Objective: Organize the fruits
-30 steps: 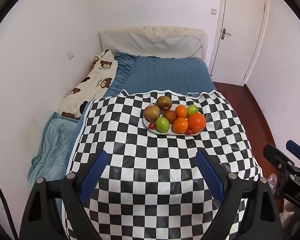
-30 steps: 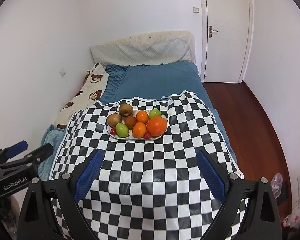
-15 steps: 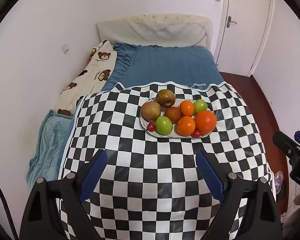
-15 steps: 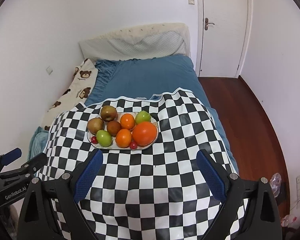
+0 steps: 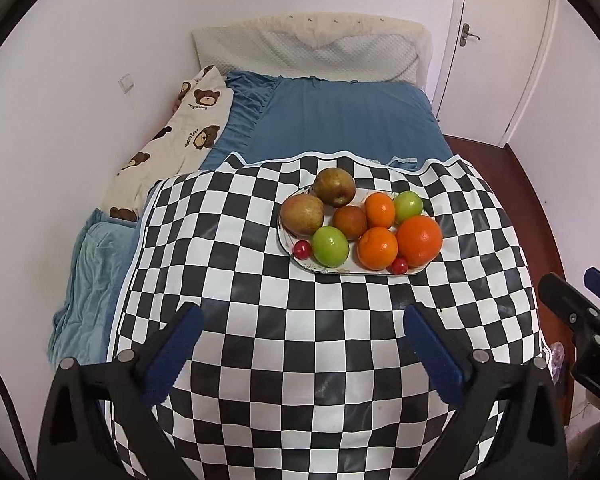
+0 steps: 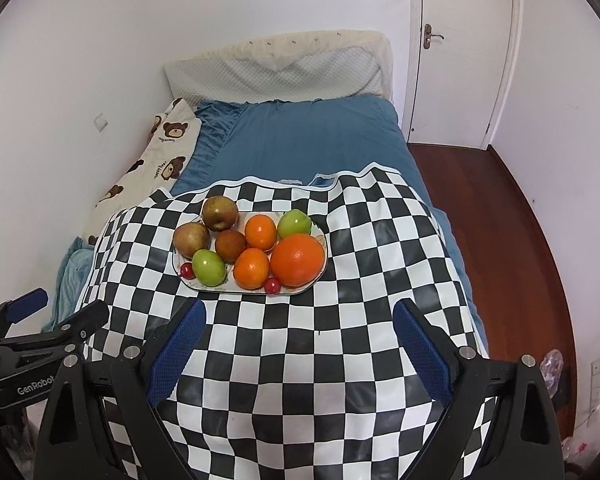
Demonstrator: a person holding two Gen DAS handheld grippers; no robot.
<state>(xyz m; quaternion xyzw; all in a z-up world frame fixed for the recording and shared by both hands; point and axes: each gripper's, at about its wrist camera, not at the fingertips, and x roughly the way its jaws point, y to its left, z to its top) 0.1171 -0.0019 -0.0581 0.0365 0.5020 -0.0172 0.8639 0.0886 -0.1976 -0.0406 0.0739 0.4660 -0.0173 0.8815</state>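
Grippers angled steeply down over checkered cloth (image 5: 260, 360). Left gripper (image 5: 300, 344), jaws just opened wider, holds nothing; right gripper (image 6: 300, 340) gapes wide, likewise empty. Plate (image 5: 342, 269) of fruit (image 5: 418, 240) lies on the cloth beyond both sets of fingertips, apart from them.

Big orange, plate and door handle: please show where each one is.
Big orange (image 6: 297, 260), right wrist view, middle of its peel.
Plate (image 6: 216, 287), right wrist view, near rim.
Door handle (image 6: 431, 37), right wrist view, lever.
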